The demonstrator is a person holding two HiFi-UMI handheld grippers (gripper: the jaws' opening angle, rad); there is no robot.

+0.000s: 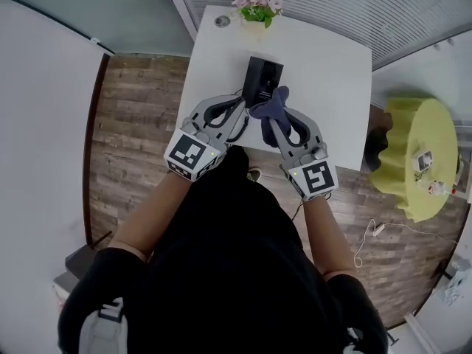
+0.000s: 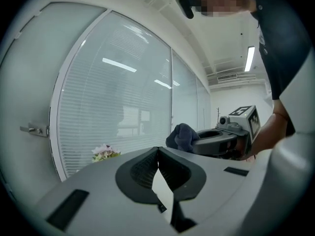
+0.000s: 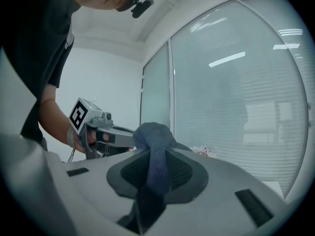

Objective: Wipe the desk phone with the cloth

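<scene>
Cloth (image 1: pixel 271 100) (dark blue) in right gripper (image 1: pixel 267 121), at edge of desk phone (image 1: pixel 262 76)

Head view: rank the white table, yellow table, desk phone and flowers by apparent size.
1. white table
2. yellow table
3. desk phone and flowers: too alike to rank.

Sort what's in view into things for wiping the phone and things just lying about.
For the job: desk phone, cloth, right hand-held gripper clamping it.
Lying about: flowers, yellow-covered table, floor cable.
</scene>
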